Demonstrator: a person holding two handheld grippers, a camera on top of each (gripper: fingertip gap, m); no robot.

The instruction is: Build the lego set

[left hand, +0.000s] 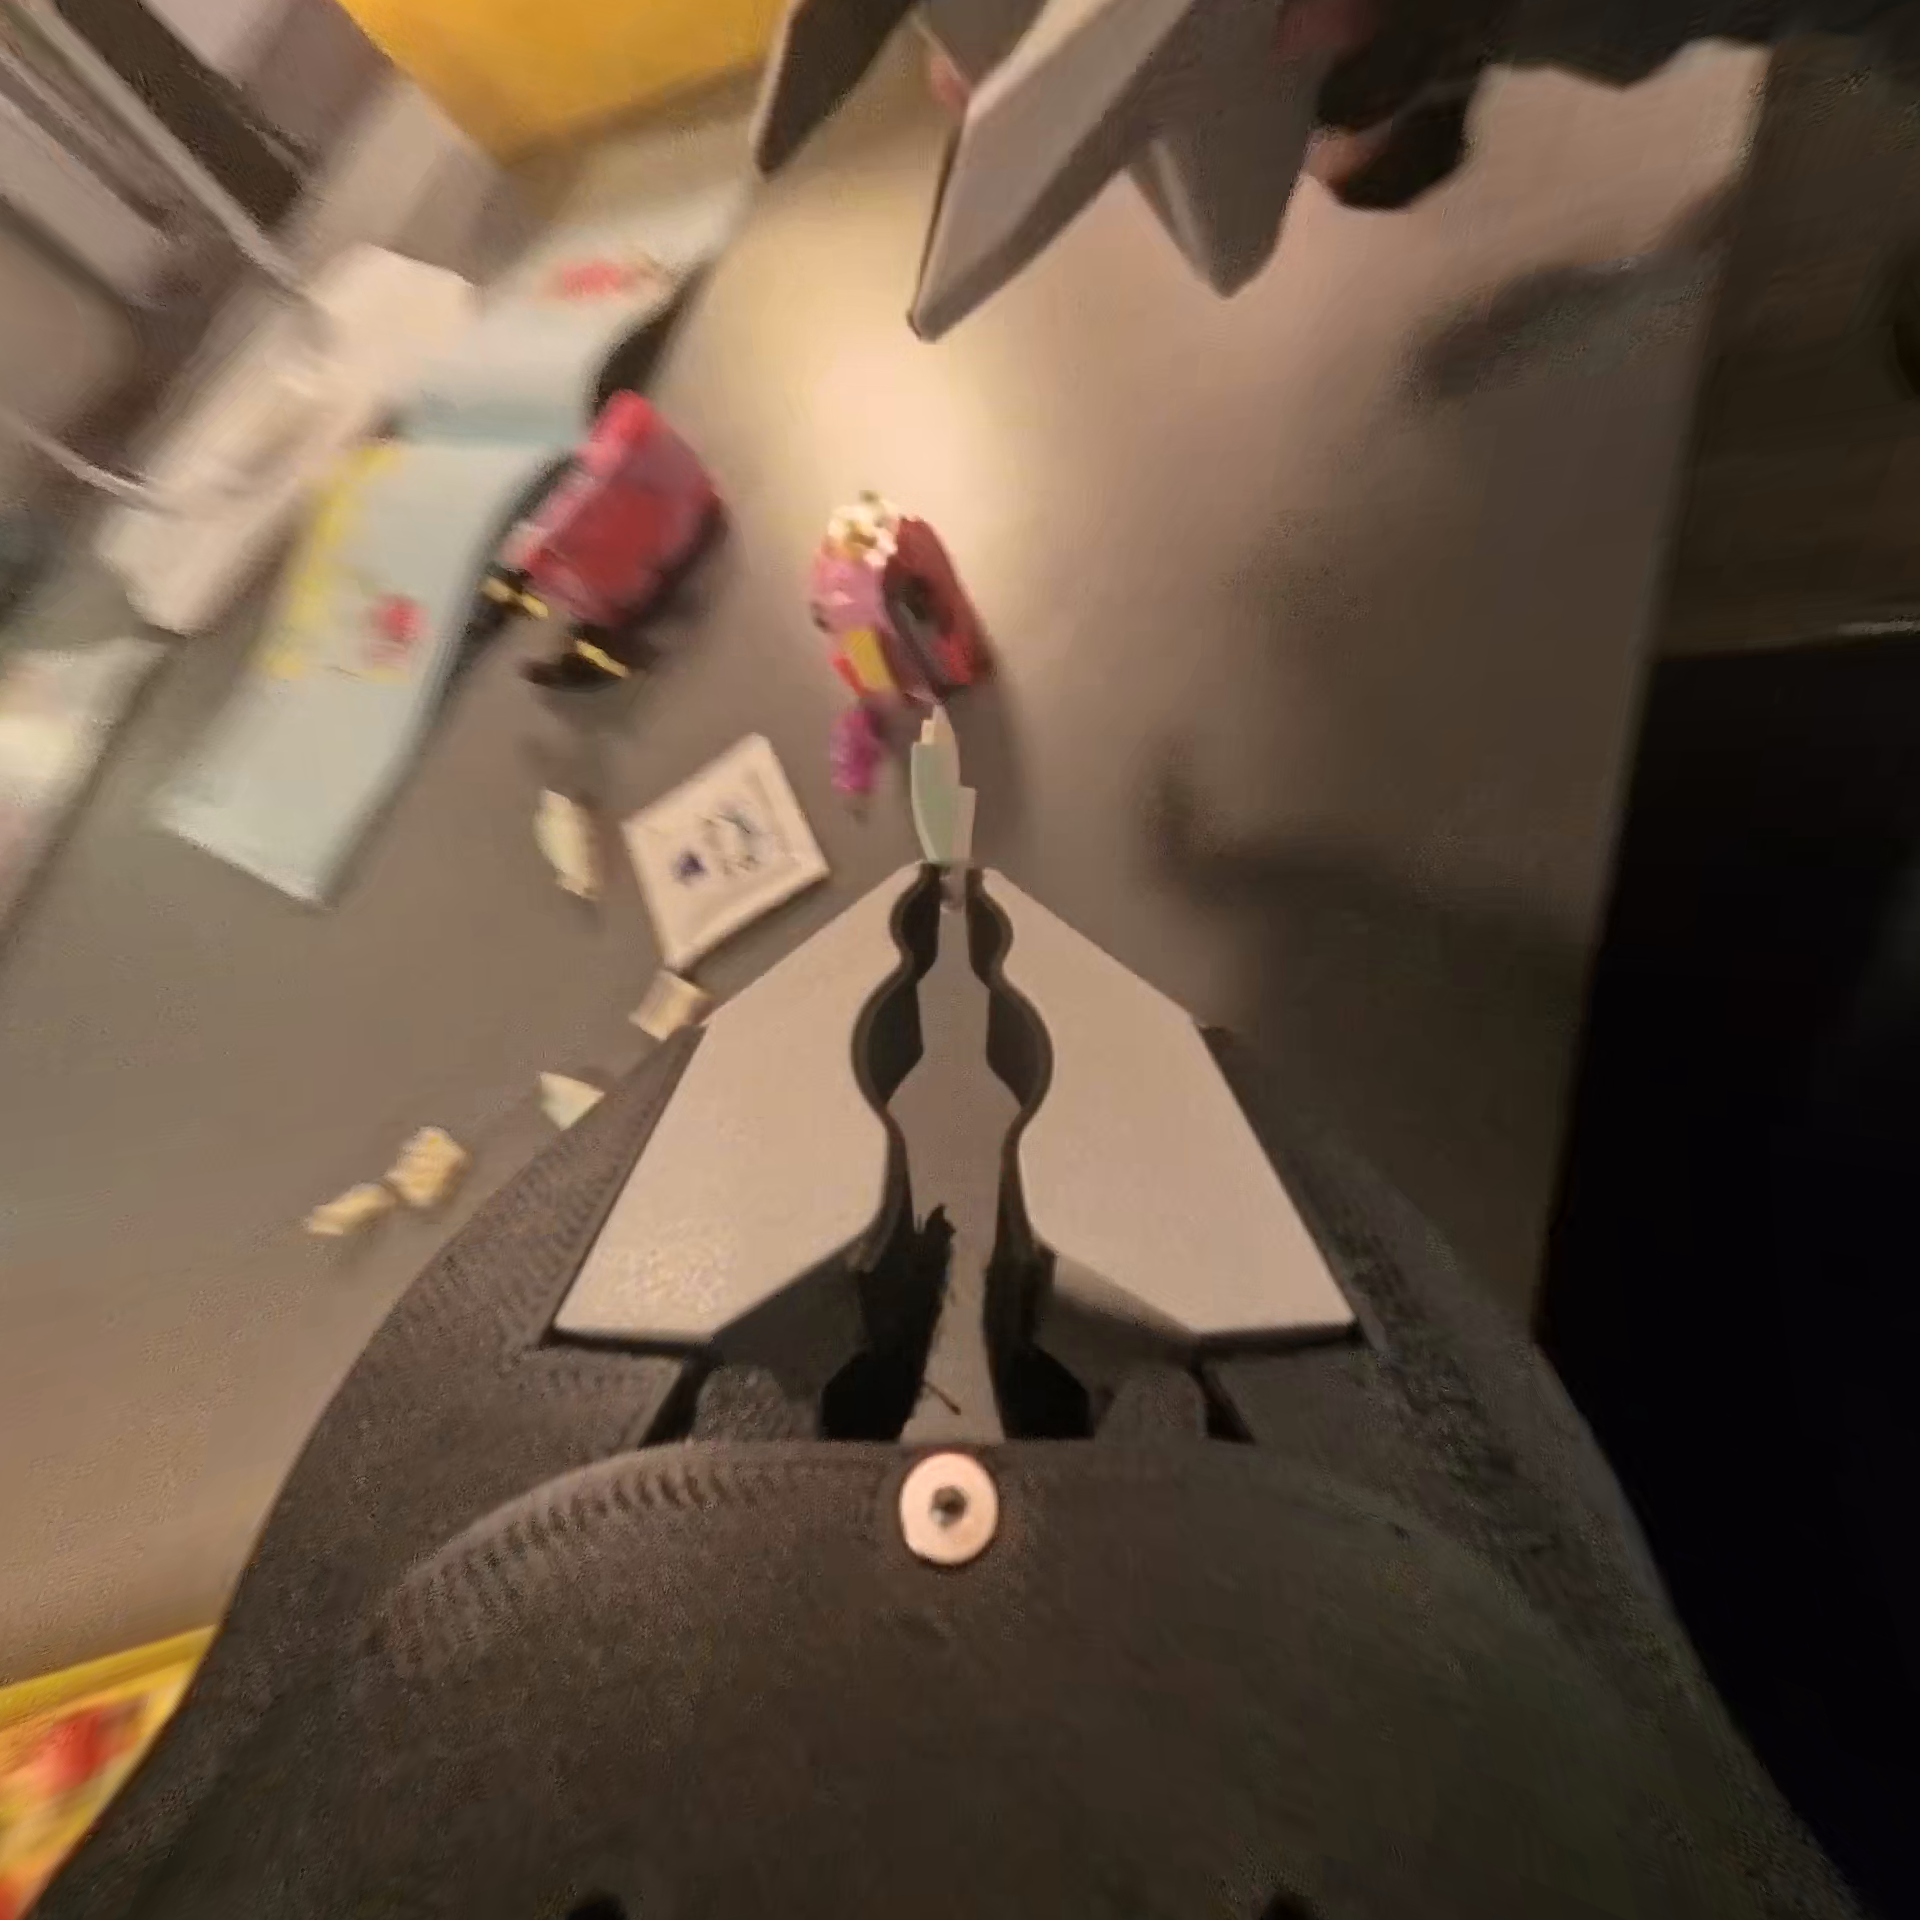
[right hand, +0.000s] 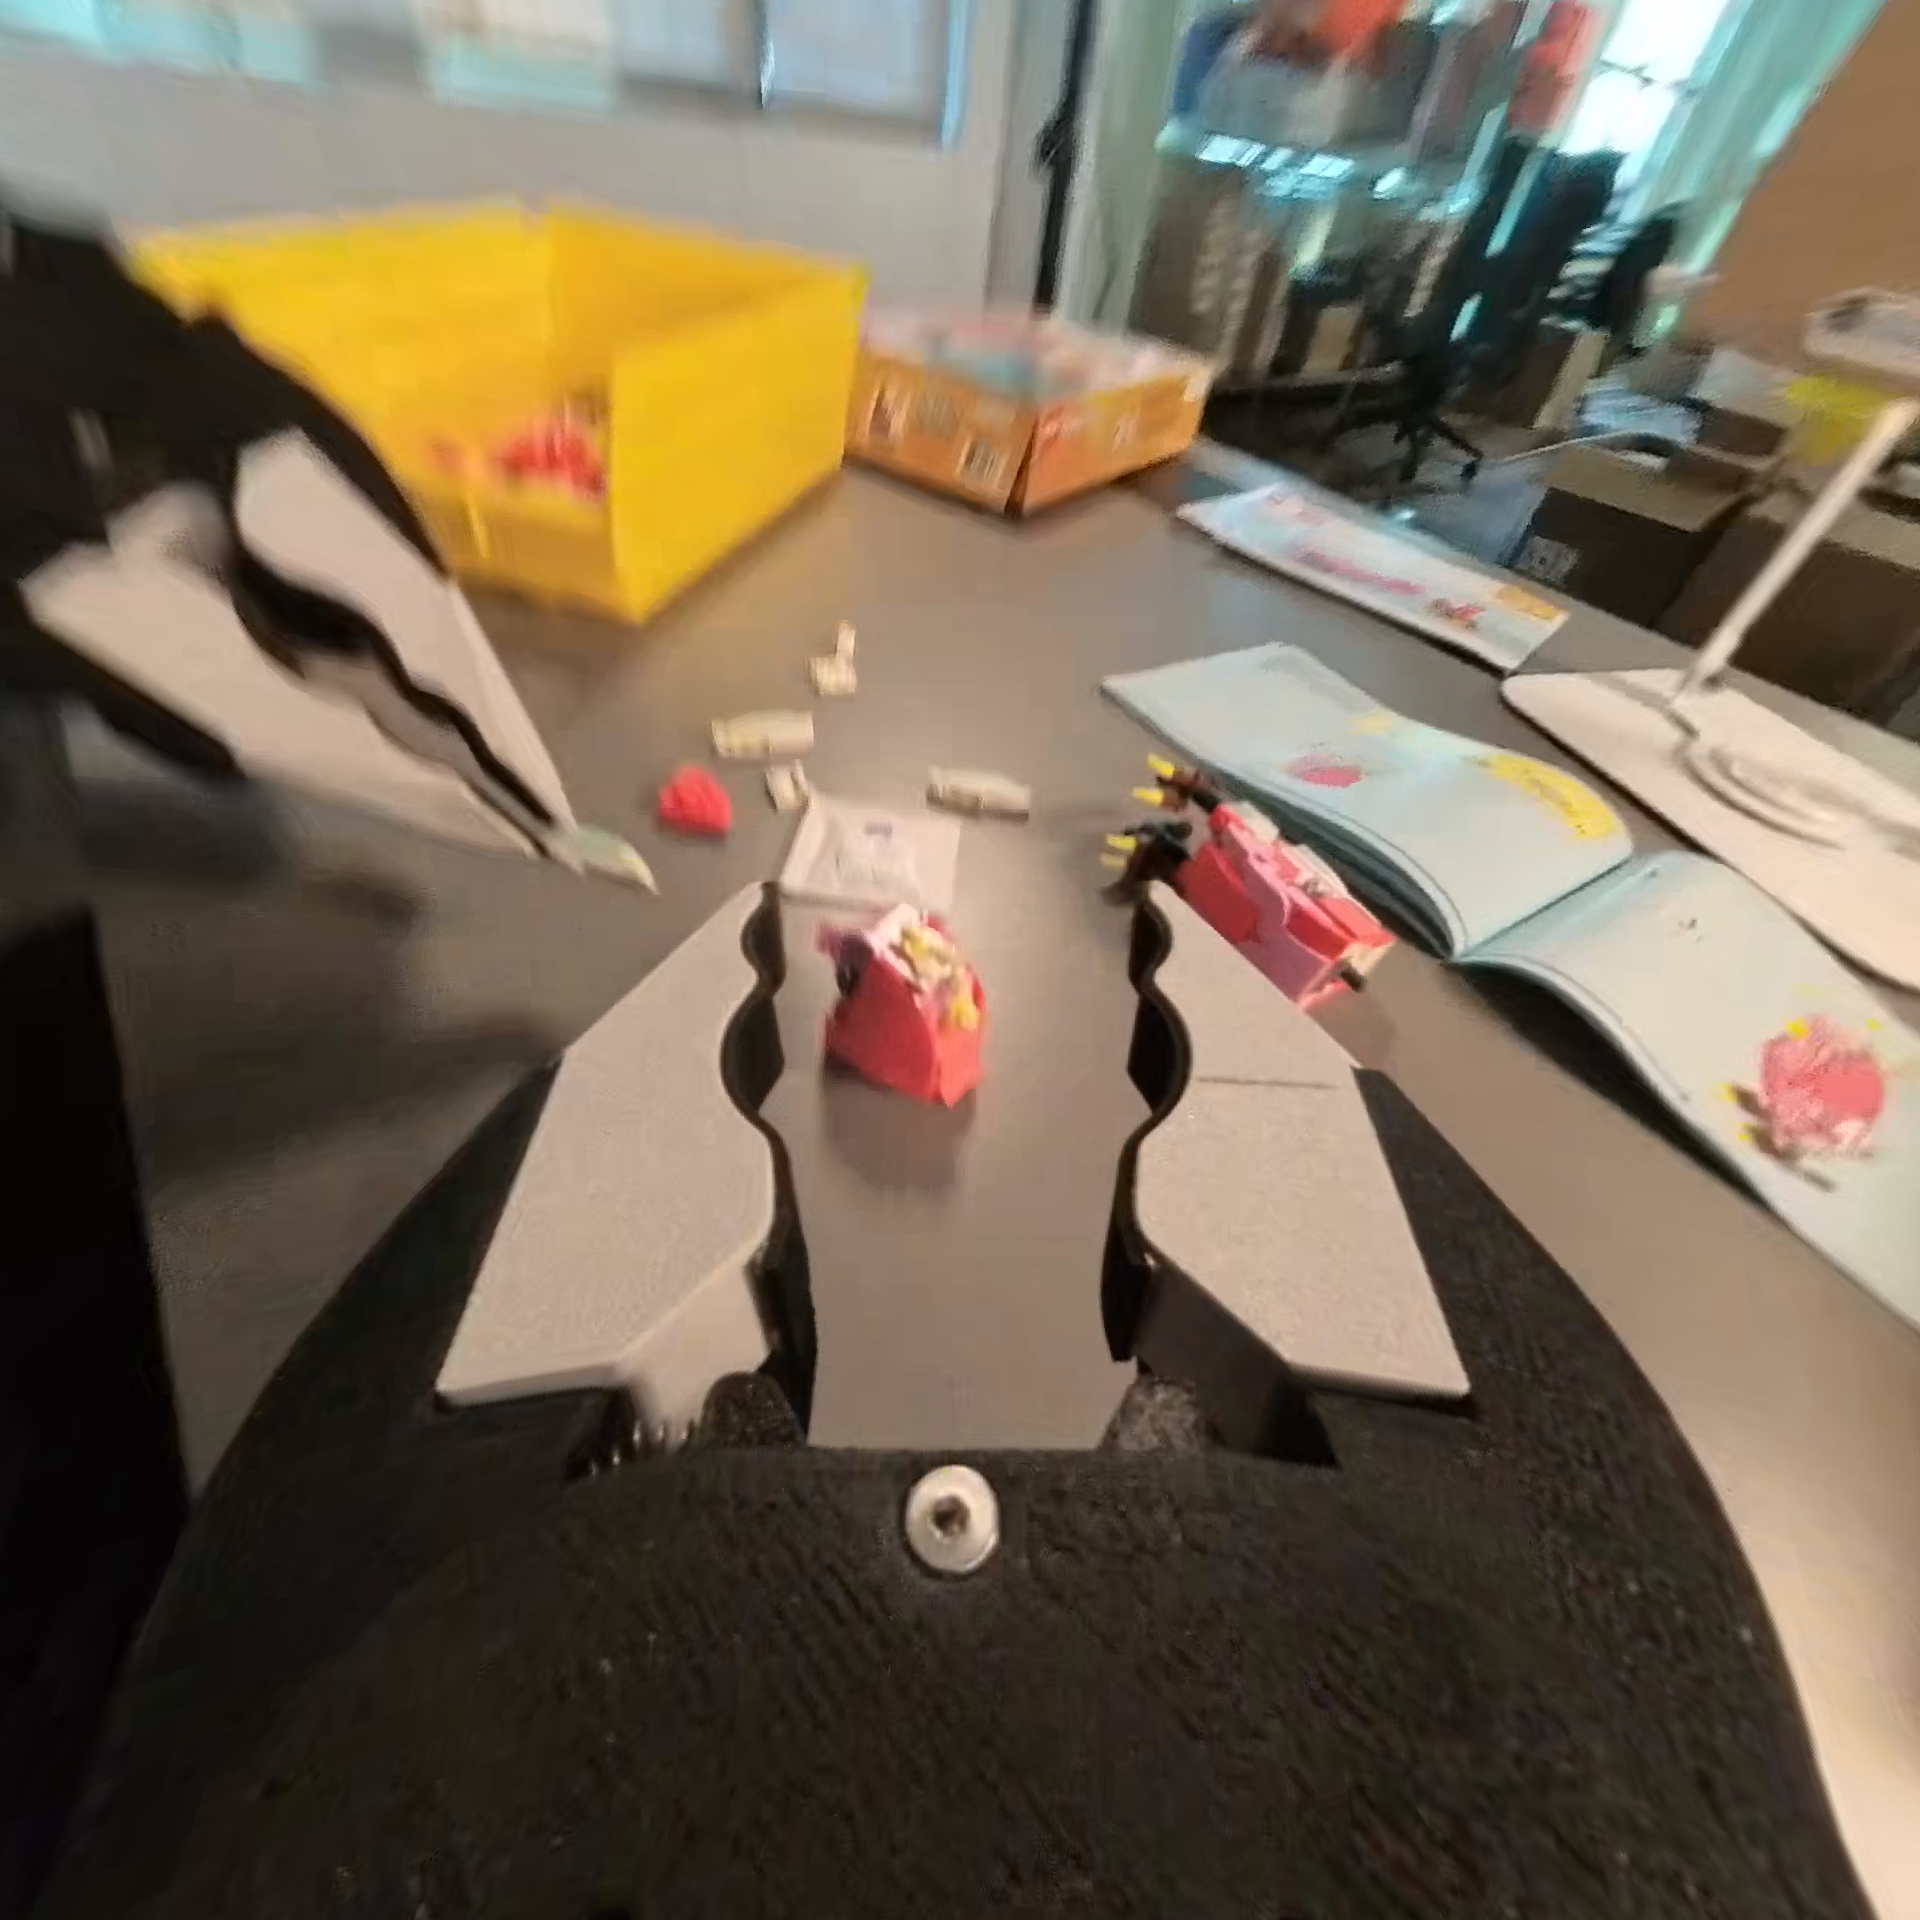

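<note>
Left gripper (left hand: 948,878) was pinched nearly shut on a thin pale green piece (left hand: 938,795), which stuck out past the tips toward 12 o'clock; same piece showed at its tips in the right wrist view (right hand: 613,854). Red-and-pink brick build (left hand: 902,603) lay just beyond, at 12 o'clock from the piece's far end. Right gripper (right hand: 954,914) stood wide open, gripping nothing; that build (right hand: 909,1013) sat on the table between its fingers, clear of both pads. A second red-pink build (right hand: 1283,909) lay at 2 o'clock, just beside the right finger. Dark grey table (right hand: 987,644) carried small white bricks (right hand: 764,732), a red brick (right hand: 694,800), open booklets (right hand: 1455,821), yellow bin (right hand: 623,374) at 11 o'clock. Blurred office behind.
</note>
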